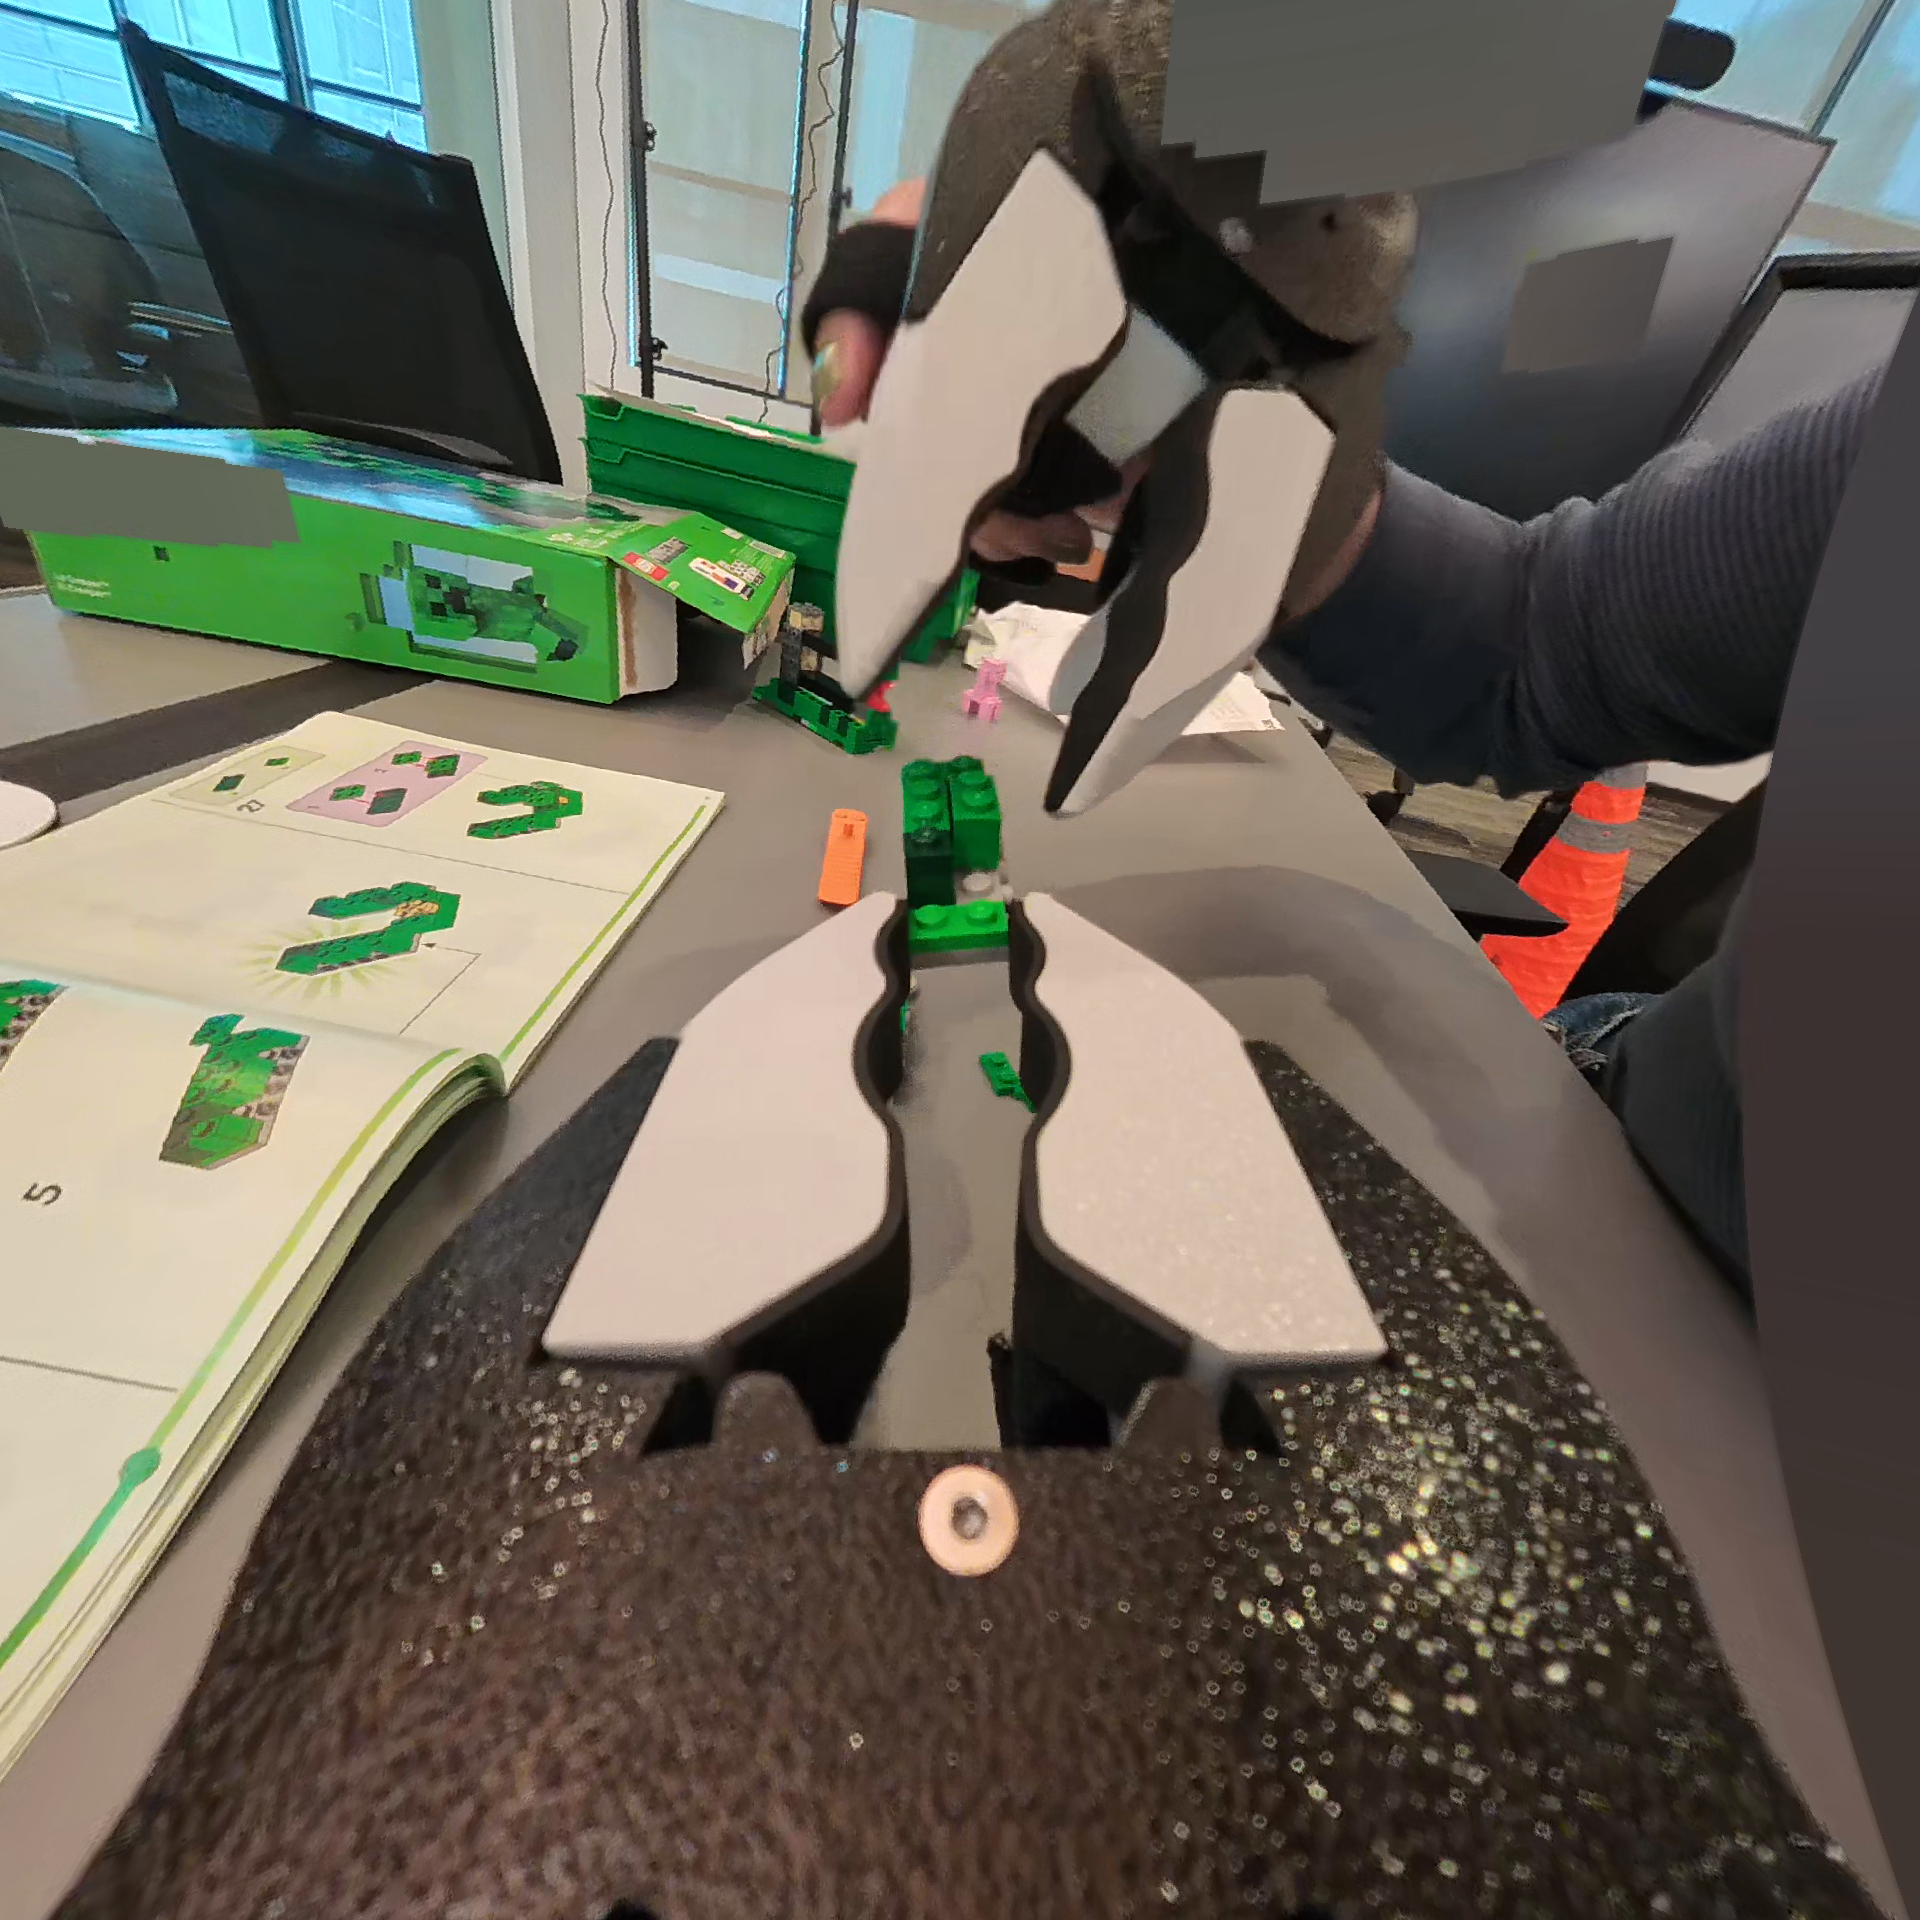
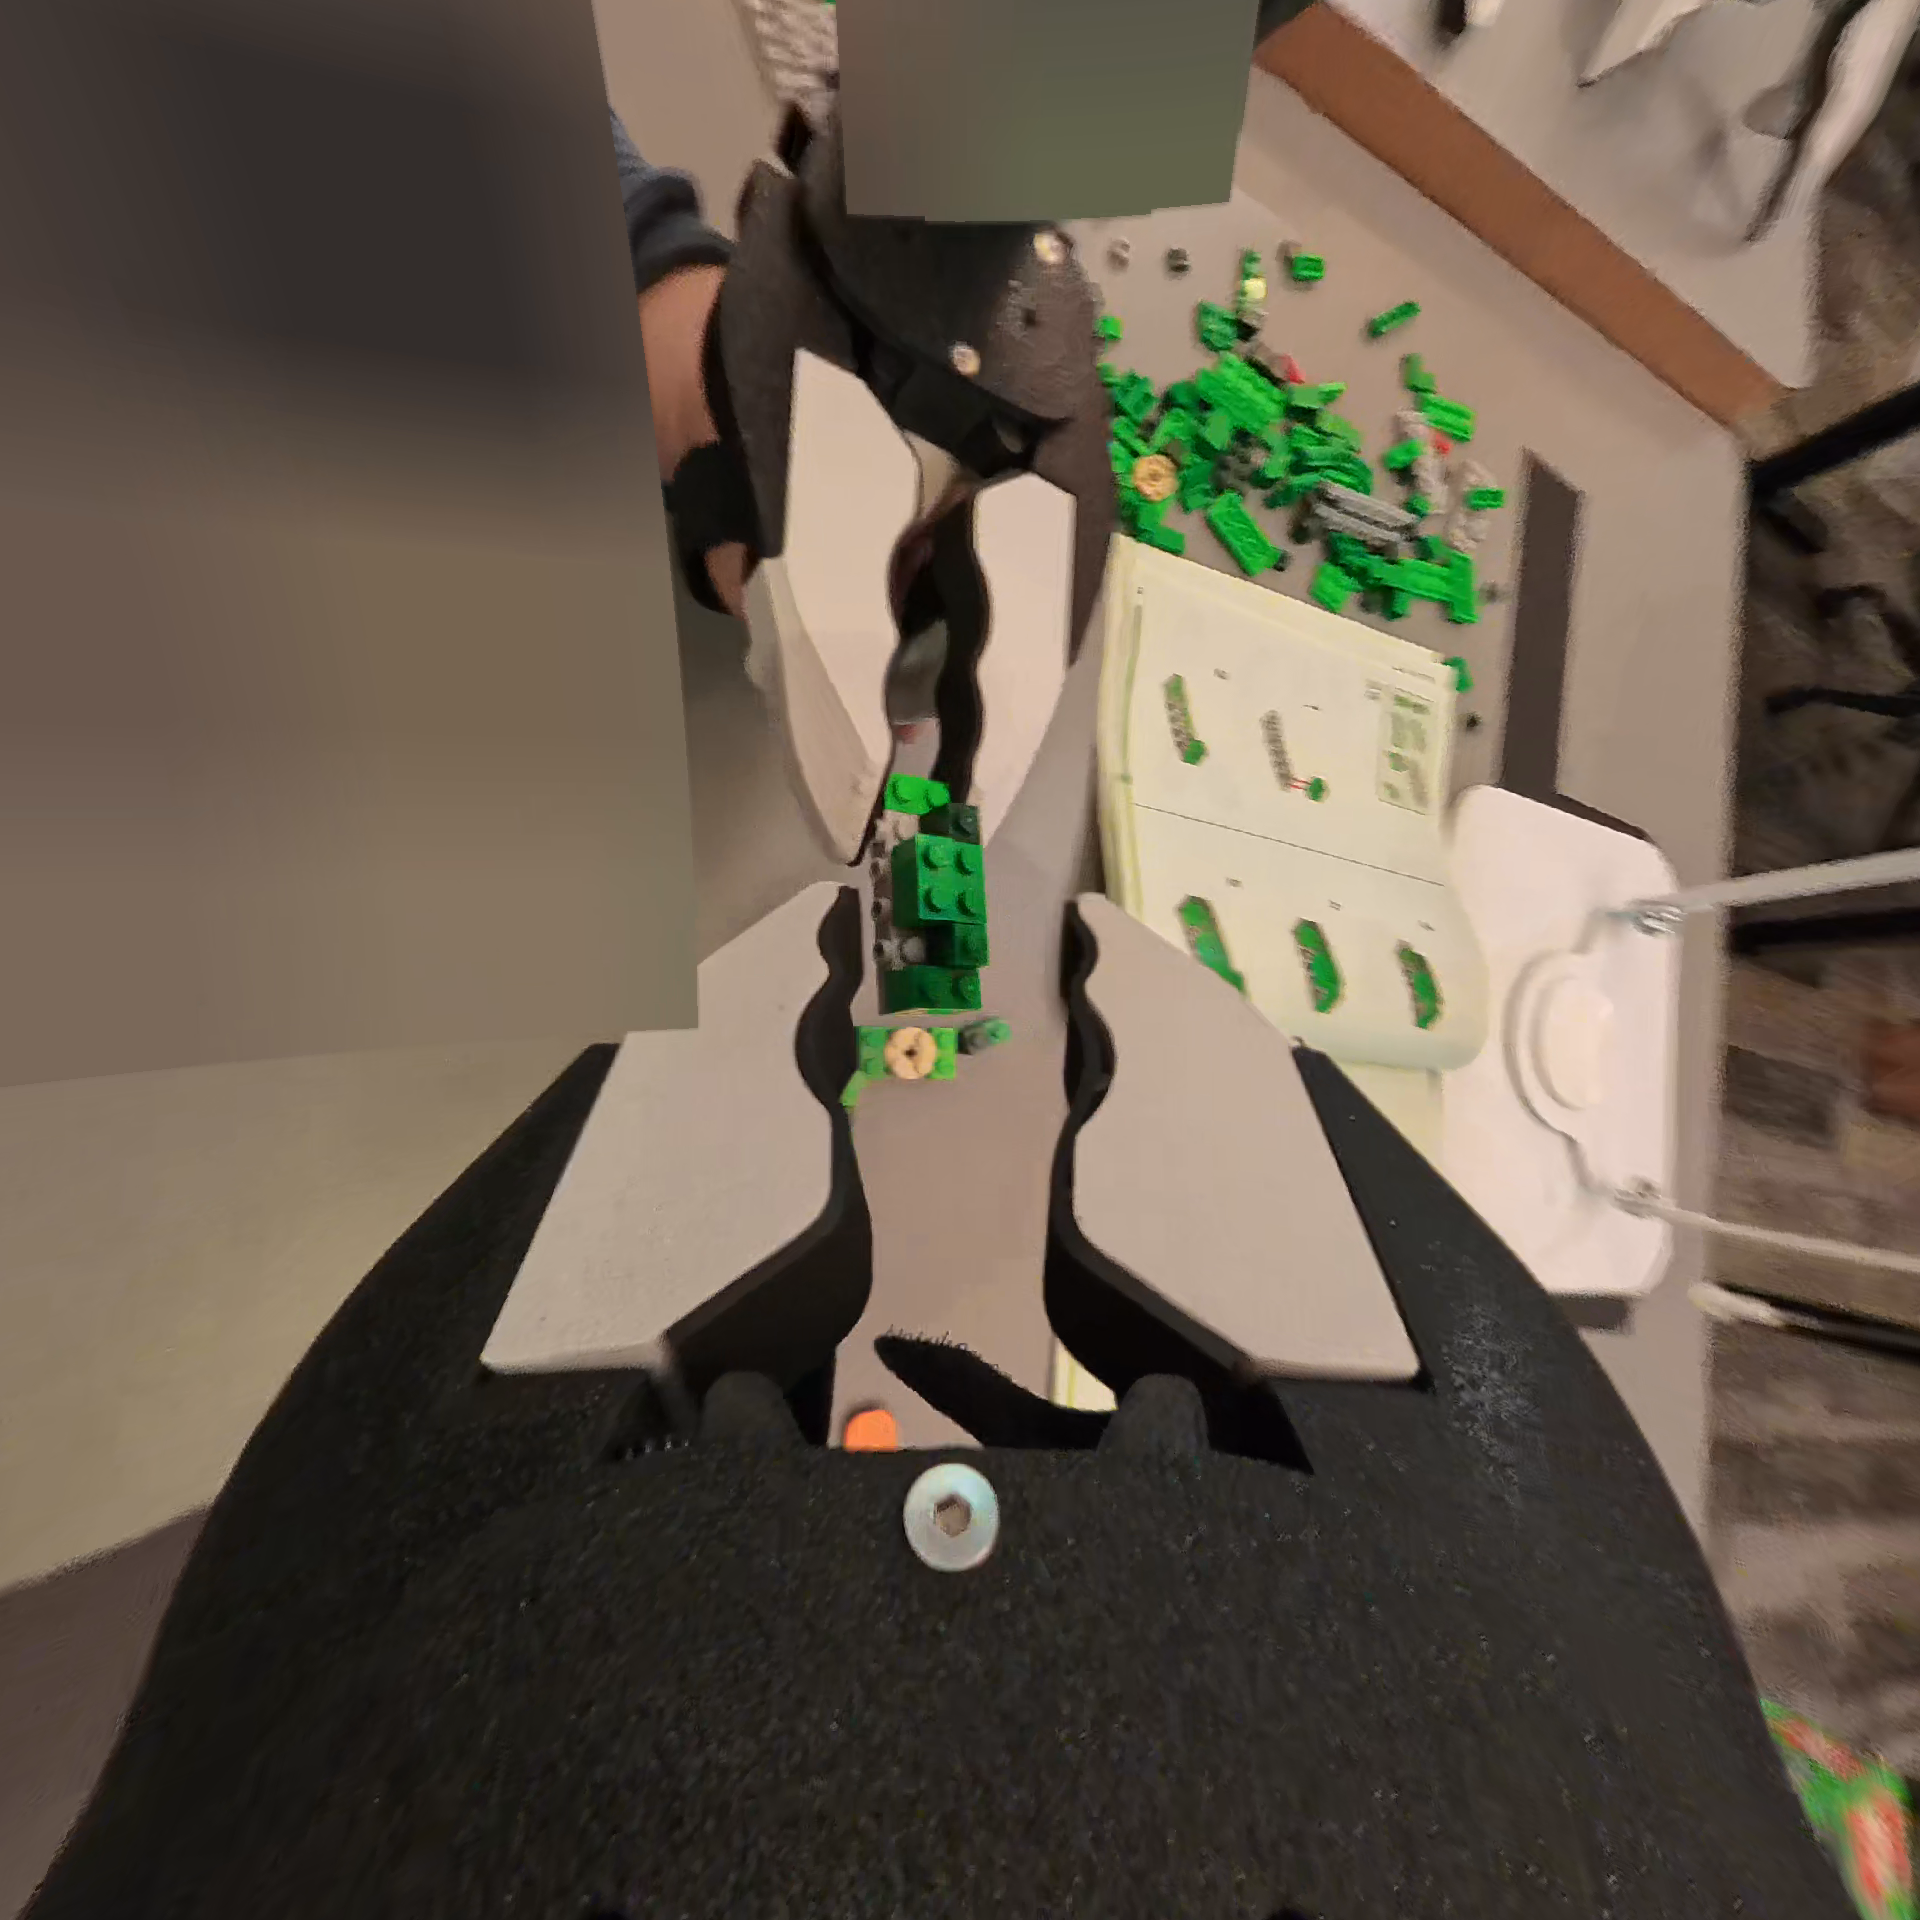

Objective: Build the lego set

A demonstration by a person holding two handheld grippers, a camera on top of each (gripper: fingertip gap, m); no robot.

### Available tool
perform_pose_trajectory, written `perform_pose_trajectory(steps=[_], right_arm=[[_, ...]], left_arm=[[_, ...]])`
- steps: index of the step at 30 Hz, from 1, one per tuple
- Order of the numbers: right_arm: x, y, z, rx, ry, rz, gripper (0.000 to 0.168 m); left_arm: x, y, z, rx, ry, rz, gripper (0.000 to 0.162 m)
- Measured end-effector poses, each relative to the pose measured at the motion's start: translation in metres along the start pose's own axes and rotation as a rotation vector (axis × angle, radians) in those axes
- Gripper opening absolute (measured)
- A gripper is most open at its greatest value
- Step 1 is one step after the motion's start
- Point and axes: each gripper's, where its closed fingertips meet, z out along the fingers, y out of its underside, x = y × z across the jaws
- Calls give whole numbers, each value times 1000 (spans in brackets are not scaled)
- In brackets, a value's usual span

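A partly built assembly of green bricks [image 1: 951, 821] lies lengthwise on the grey table [image 1: 727, 935]. My left gripper [image 1: 958, 904] is shut on its near end, a bright green plate [image 1: 958, 923]. My right gripper [image 1: 966, 743] hovers open above the far end, held by a hand. In the right wrist view the assembly [image 2: 940, 904] sits between my right gripper's open fingers [image 2: 961, 899], and the left gripper [image 2: 920, 821] holds its far end. A small green piece with a tan round stud [image 2: 909, 1051] lies beside it.
An open instruction booklet [image 1: 312, 935] lies left of the assembly. Behind it are a green set box [image 1: 364, 582] and a green tray [image 1: 717, 468]. An orange brick separator [image 1: 842, 857], a small built base [image 1: 821, 707] and a pink figure [image 1: 985, 691] are nearby. Loose bricks [image 2: 1299, 468] are piled beyond the booklet [image 2: 1278, 810]. Less than 4 cm separates the two grippers' tips.
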Motion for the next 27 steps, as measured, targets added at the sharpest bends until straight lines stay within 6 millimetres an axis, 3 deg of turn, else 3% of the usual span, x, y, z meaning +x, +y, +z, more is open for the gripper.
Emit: perform_pose_trajectory(steps=[1, 5, 8, 13, 17, 27], right_arm=[[5, 0, -1, -9, 86, -20, 42], [13, 2, -2, -130, 532, -300, 57], [9, 6, 7, -273, 729, -537, 46], [9, 8, 18, -330, 816, -602, 40], [14, 8, 20, -360, 847, -644, 23], [12, 13, 21, -359, 852, -685, 19]], left_arm=[[-2, 0, 0, -2, -8, -10, 17], [-8, -1, -2, 12, -33, -61, 17], [-11, -2, -4, 26, -39, -87, 17], [-9, -1, -3, 16, -36, -80, 17], [-8, 0, -1, 3, -29, -71, 17], [-8, 5, 2, -35, -62, -37, 17]])
